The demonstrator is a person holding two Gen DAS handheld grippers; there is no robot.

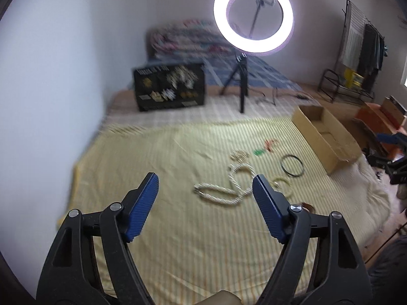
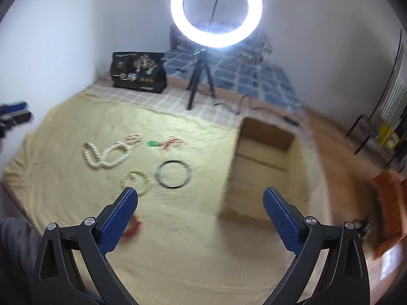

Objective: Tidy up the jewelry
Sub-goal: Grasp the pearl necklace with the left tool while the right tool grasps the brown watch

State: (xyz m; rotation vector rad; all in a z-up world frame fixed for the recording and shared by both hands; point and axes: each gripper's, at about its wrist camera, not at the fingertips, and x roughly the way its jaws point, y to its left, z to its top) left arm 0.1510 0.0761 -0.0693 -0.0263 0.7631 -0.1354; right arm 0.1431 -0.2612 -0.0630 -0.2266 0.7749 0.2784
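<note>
Yellow striped cloth [image 2: 178, 241]; white necklace [image 2: 106, 156]; black bangle [image 2: 173, 174]; brown box [image 2: 257, 167]; blue tool pads [image 2: 118, 218].

Jewelry [image 2: 112, 156] beside cardboard box [image 2: 257, 167]

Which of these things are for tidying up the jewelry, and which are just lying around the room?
For the job: white rope necklace, black bangle, pale bead bracelet, green and red charm, cardboard box, both open tools.

Just lying about: ring light, black bag, clothes rack.
</note>
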